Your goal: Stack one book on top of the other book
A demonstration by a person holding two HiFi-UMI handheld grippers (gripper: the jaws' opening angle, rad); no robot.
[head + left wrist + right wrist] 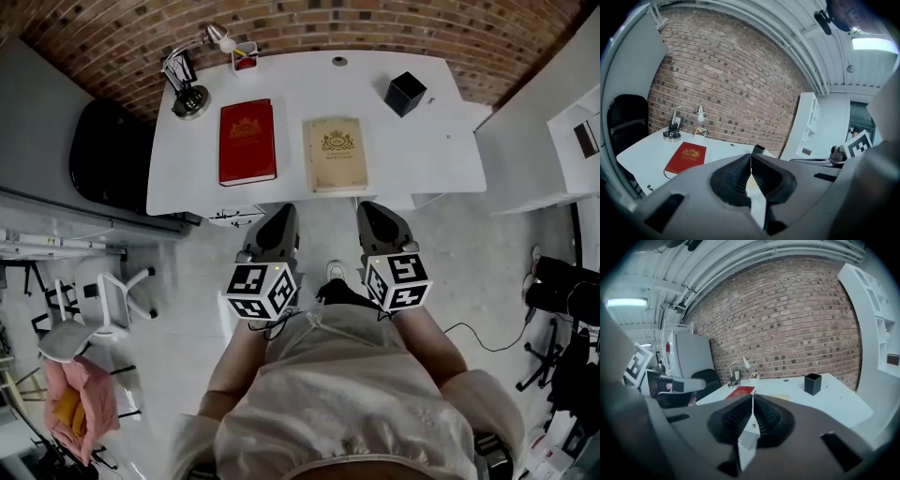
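The left claw and right claw are hovering just short of the bench, both pinched together on nothing. Beyond them, the red book and tan book are lying flat, side by side but apart. Each is looking like a stiff, fairly heavy hardback, best gripped at its near edge, covers and pages together.
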